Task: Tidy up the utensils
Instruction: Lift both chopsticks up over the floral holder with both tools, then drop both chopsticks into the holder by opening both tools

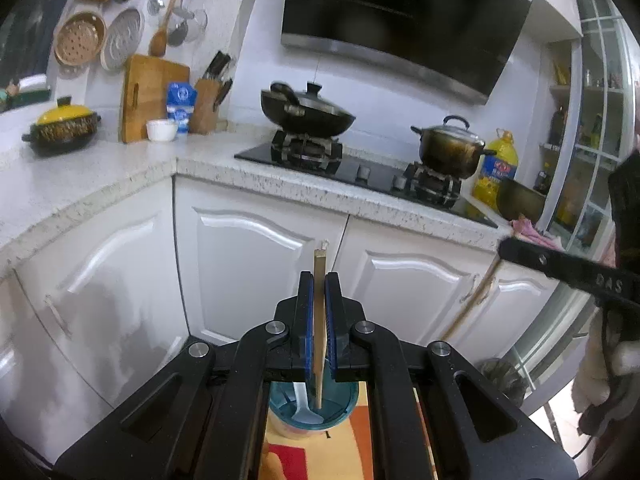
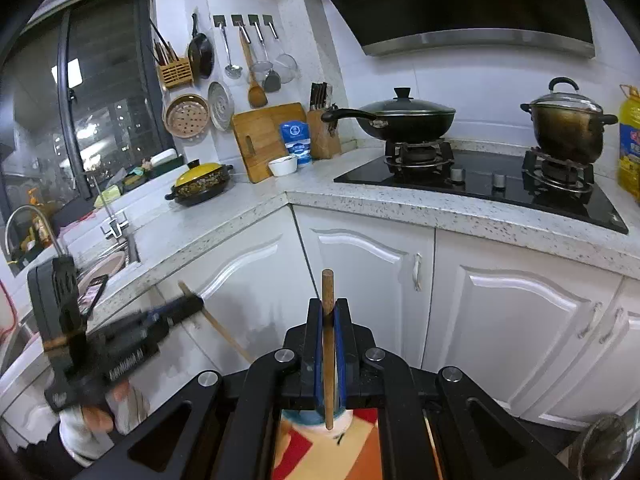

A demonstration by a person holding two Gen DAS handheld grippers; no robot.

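Observation:
My left gripper (image 1: pixel 319 280) is shut on a flat wooden stick (image 1: pixel 319 320) that stands upright between its blue pads. Below it stands a teal cup (image 1: pixel 314 408) with a white plastic spoon (image 1: pixel 302 406) inside; the stick's lower end hangs over the cup's mouth. My right gripper (image 2: pixel 328 306) is shut on a round brown wooden chopstick (image 2: pixel 328 344), held upright above the same cup (image 2: pixel 316 420). The left gripper (image 2: pixel 188 306) also shows at the left of the right wrist view with its stick. The right gripper's finger (image 1: pixel 560 262) shows at the right of the left wrist view.
The cup stands on an orange, red and cream patterned surface (image 1: pixel 320 456). White cabinet doors (image 1: pixel 256 264) face me below a speckled countertop (image 1: pixel 120 176). On the counter are a gas hob with a wok (image 1: pixel 306 114) and a pot (image 1: pixel 450 146), a yellow-lidded casserole (image 1: pixel 62 128), a cutting board and a knife block.

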